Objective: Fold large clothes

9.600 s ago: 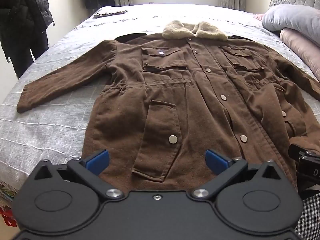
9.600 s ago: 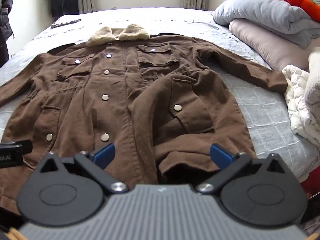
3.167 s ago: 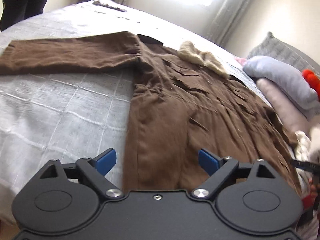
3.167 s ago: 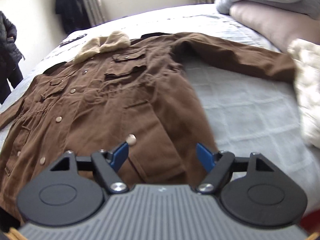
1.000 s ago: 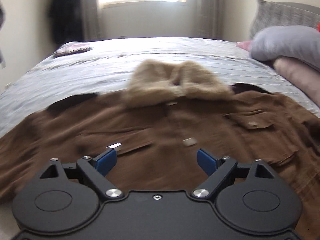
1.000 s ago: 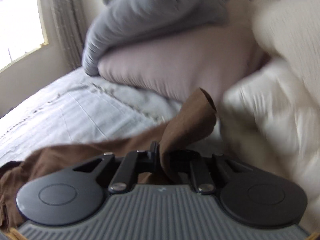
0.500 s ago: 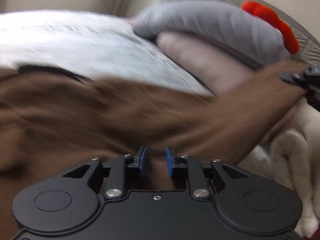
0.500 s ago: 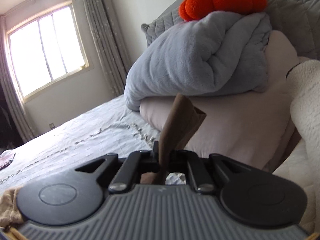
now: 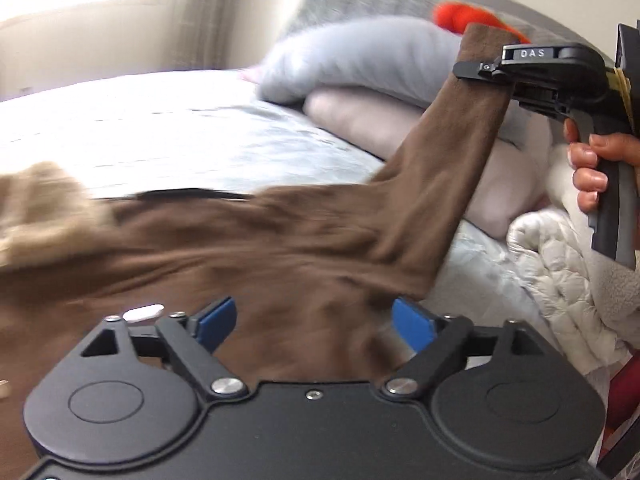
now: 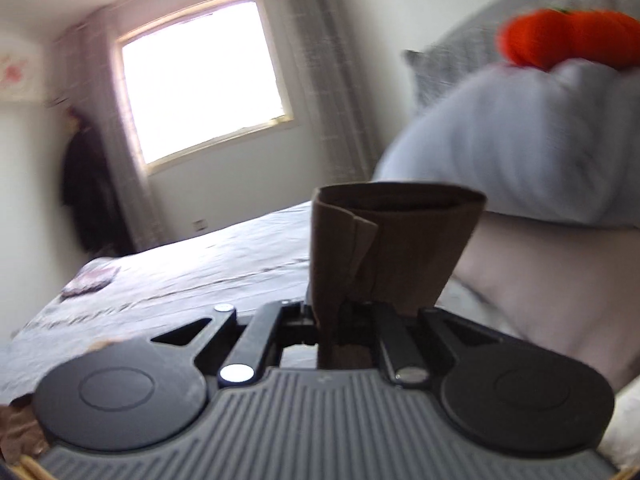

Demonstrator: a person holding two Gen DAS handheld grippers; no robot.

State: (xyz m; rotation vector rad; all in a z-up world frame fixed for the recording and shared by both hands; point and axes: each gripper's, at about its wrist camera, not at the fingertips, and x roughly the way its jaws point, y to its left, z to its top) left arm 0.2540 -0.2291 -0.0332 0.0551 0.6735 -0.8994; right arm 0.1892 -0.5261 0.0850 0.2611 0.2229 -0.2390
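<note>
The brown coat (image 9: 248,248) lies on the grey bed (image 9: 168,120), its tan fur collar (image 9: 44,204) at the left. One sleeve (image 9: 448,168) rises off the bed to the upper right, and my right gripper (image 9: 480,74) is shut on its cuff (image 10: 394,248), held by a hand (image 9: 588,168). My left gripper (image 9: 316,320) hovers low over the coat near the sleeve's base. Its jaws are opening, the blue pads (image 9: 412,322) stand wide apart, and coat fabric lies between them without being pressed.
A grey pillow (image 9: 360,60) on a pink one (image 9: 400,124) stands at the bed's right, with an orange plush (image 10: 568,36) on top. A white quilted blanket (image 9: 560,276) lies at the right edge. A window (image 10: 200,80) and a dark hanging coat (image 10: 88,192) are at the far wall.
My right gripper has lifted the sleeve cuff from the bed up into the air. My left gripper swung right from the collar, closed briefly, and now stands wide again.
</note>
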